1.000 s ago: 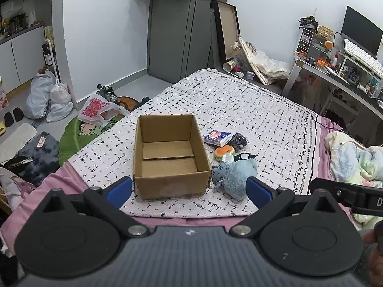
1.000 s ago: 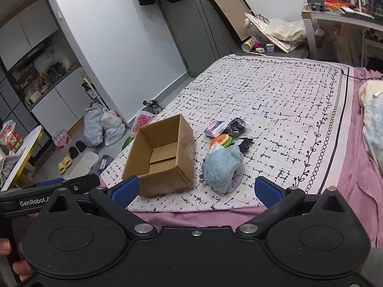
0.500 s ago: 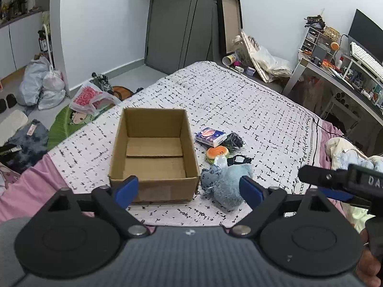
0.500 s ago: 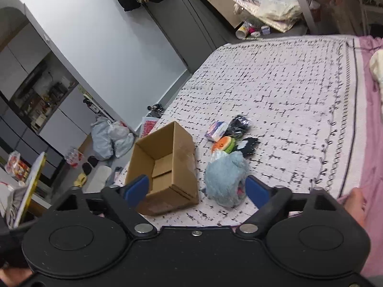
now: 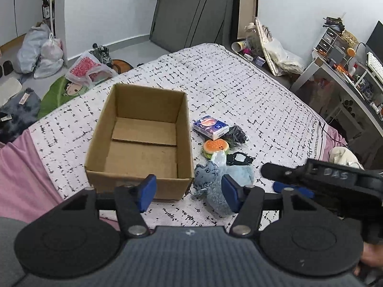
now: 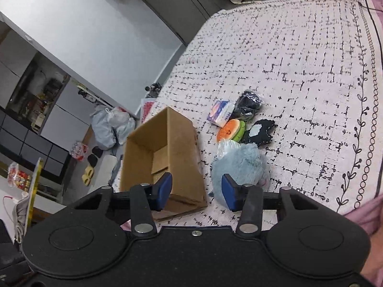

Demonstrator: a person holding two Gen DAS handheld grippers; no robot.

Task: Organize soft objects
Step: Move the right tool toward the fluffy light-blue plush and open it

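Blue plush (image 5: 216, 179) (lying sideways) beside open cardboard box (image 5: 141, 138).

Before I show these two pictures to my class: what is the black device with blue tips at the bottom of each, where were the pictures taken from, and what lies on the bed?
Each picture comes from a camera mounted on a hand-held gripper, looking forward along its two blue-tipped fingers. A person holds one in each hand; no robot arm is involved. One view shows the left gripper, the other the right gripper. Both have just been closing, but nothing is between the fingers, so neither holds anything. On the bed sits an empty cardboard box. Beside it lie a blue plush, a burger toy, a tissue pack, a black bundle and a flat black piece.
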